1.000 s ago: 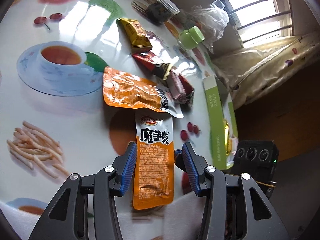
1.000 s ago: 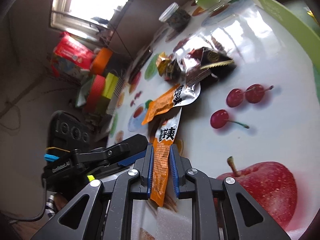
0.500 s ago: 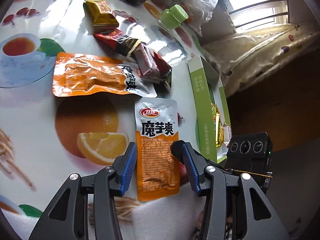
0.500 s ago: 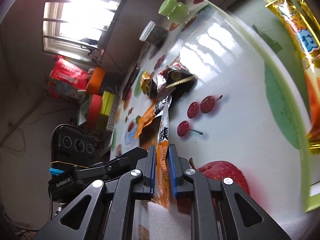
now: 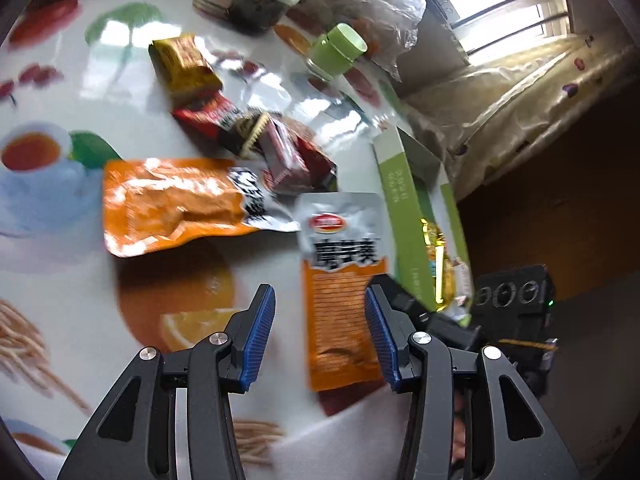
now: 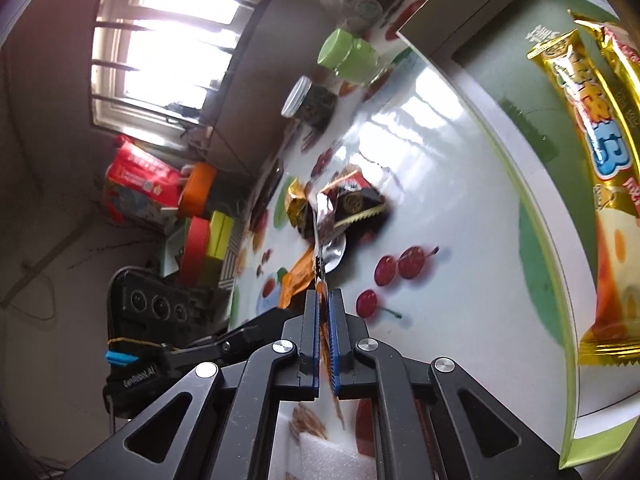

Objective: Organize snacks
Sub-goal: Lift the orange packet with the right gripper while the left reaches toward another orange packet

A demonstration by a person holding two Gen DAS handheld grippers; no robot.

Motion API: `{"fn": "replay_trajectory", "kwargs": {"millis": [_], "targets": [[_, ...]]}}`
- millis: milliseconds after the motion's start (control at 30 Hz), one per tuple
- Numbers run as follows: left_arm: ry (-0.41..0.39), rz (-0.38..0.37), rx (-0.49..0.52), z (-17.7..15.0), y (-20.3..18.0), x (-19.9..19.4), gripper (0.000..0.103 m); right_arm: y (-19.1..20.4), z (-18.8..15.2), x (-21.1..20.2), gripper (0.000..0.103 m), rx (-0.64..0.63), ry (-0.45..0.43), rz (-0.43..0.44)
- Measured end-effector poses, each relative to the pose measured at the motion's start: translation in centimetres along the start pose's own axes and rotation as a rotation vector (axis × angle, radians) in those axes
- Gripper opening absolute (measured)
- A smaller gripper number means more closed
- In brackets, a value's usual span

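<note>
An orange and silver snack packet (image 5: 340, 280) with black characters hangs just above the fruit-print table (image 5: 80, 280). My right gripper (image 6: 325, 294) is shut on its lower part, and in the right wrist view the packet (image 6: 324, 328) shows edge-on between the blue pads. My left gripper (image 5: 320, 336) stands open around the same packet, its pads clear of it, the packet closer to the right pad. A green box (image 6: 520, 184) lies to the right with a gold snack bar (image 6: 588, 120) in it.
Loose on the table are a large orange packet (image 5: 172, 204), a yellow packet (image 5: 184, 64) and dark red packets (image 5: 288, 156). Behind them stand a white-lidded jar (image 5: 264, 0), a green-capped bottle (image 5: 336, 50) and a plastic bag (image 5: 384, 12).
The right gripper's jaws have closed onto the packet and carried it right, toward the green box. It now sits near the left gripper's right pad. The left jaws kept their width.
</note>
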State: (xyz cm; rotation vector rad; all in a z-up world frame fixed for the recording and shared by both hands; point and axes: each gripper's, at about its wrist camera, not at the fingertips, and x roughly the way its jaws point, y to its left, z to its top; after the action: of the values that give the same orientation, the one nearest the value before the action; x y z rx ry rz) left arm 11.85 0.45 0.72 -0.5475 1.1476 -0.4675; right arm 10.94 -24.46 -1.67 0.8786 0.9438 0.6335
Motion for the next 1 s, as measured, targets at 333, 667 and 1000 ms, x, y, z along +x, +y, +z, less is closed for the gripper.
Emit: {"fn": "replay_trajectory", "kwargs": {"millis": [333,667,1000], "targets": [[-0.124,0.394,0.383,1.3,-1.2,-2.5,0.053,0.4,0.2,-0.4,0.004,0.006,-0.030,-0.003],[-0.006,0.468,0.655,2.8,-1.4,0.4,0.060,0.0,0.0,-0.8,0.004,0.027,-0.042,-0.014],[0.097,0.461,0.823,3.0,-2.1,2.9,0.060,0.1,-0.1,-1.3,0.004,0.023,-0.044,-0.009]]}}
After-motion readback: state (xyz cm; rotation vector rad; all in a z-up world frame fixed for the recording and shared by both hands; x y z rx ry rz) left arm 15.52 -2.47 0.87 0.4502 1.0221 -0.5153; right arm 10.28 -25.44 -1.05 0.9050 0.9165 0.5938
